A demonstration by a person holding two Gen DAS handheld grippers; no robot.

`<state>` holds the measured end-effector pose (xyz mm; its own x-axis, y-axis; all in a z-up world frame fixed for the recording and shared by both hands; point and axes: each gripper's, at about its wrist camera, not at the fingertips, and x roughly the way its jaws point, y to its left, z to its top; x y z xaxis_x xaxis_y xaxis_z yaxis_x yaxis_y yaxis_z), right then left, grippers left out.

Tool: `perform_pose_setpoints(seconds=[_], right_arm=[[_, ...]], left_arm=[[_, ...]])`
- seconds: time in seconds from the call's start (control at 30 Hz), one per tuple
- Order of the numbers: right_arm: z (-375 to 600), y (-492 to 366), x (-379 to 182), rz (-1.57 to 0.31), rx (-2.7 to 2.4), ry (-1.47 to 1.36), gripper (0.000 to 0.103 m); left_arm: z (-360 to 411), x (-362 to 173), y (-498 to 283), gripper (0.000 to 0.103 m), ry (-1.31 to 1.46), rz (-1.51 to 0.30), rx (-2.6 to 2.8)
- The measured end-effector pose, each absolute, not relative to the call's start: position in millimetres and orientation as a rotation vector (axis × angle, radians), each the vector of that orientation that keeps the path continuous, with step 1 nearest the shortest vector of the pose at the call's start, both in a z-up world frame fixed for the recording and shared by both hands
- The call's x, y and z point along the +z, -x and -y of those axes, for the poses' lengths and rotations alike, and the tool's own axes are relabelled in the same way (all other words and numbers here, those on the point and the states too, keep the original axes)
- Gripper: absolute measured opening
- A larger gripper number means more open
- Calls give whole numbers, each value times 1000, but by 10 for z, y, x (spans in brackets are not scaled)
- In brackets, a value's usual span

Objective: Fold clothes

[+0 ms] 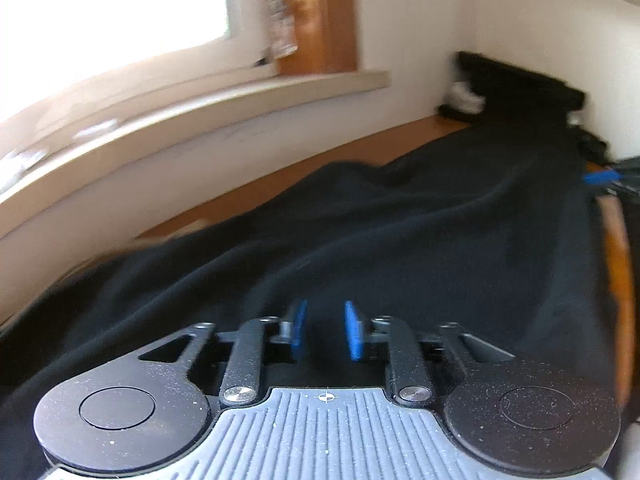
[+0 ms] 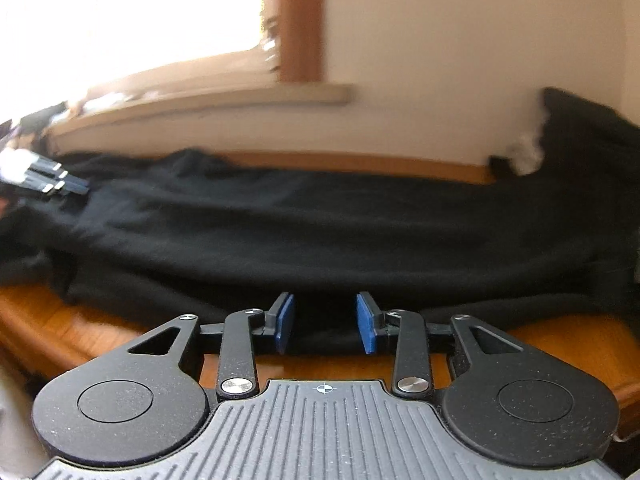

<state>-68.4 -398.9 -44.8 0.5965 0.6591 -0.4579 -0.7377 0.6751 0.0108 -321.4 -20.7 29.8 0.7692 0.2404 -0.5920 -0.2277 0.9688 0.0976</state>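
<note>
A black garment [image 1: 380,224] lies spread across the wooden table [image 1: 304,164], rumpled in long folds. My left gripper [image 1: 325,330] hovers low over its near part, blue pads apart, open, nothing between them. In the right wrist view the same black garment [image 2: 304,232] stretches from left to right across the table [image 2: 72,328]. My right gripper [image 2: 326,322] sits at its near hem, open, with the cloth edge lying in the gap between the blue pads. The right gripper's fingers [image 1: 600,178] show at the right edge of the left wrist view. The left gripper's fingers [image 2: 60,184] show at far left.
A white wall and a pale window sill [image 1: 200,100] run behind the table. A stack of dark folded clothes [image 1: 520,88] with something white [image 1: 466,98] sits in the far corner. The table's front edge [image 2: 560,360] curves close to my right gripper.
</note>
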Motion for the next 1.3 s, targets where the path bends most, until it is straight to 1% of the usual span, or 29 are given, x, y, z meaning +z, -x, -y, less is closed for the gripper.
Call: perform_pose_setpoints(seconds=[0.03, 0.17, 0.2, 0.23, 0.33, 0.4, 0.43, 0.63, 0.67, 0.7, 0.73, 0.77, 0.8, 0.93, 1.17, 1.3], right_arm=[[4075, 641, -391, -430, 779, 175, 35], [4464, 315, -128, -350, 598, 138, 35], [4550, 201, -71, -338, 555, 127, 35], [4631, 76, -20, -330, 513, 115, 35], [4874, -319, 120, -316, 391, 73, 36], [5014, -614, 145, -341, 347, 28, 36], [5036, -718, 141, -347, 335, 30, 36], [4945, -1065, 107, -356, 335, 80, 37], [4910, -1086, 113, -360, 339, 85, 35], [4870, -1107, 121, -367, 340, 92, 19], [4830, -1127, 129, -374, 340, 98, 7], [4795, -1130, 144, -374, 343, 97, 3], [4765, -1118, 171, -362, 352, 90, 3], [4619, -1007, 304, -315, 422, 66, 2], [3799, -495, 645, -239, 697, 103, 2], [3283, 46, 546, -269, 928, 126, 2]], left_arm=[[264, 330, 3164, 43, -30, -638, 230], [446, 433, 2880, 43, -87, -619, 182], [460, 442, 2814, 46, -82, -614, 175], [474, 451, 2748, 51, -77, -610, 167], [470, 444, 2634, 53, -52, -605, 149], [464, 429, 2605, 54, -38, -604, 144], [461, 421, 2591, 56, -31, -603, 141], [414, 367, 2595, 63, 32, -614, 125], [409, 360, 2604, 65, 45, -618, 120], [422, 353, 2640, 66, 51, -616, 116], [435, 347, 2676, 67, 57, -614, 111], [448, 340, 2712, 68, 63, -613, 106], [475, 316, 2749, 69, 67, -613, 99], [590, 157, 2822, 69, 52, -636, 84], [504, 232, 2867, 73, 82, -590, 129], [365, 400, 2973, 78, 144, -511, 170]])
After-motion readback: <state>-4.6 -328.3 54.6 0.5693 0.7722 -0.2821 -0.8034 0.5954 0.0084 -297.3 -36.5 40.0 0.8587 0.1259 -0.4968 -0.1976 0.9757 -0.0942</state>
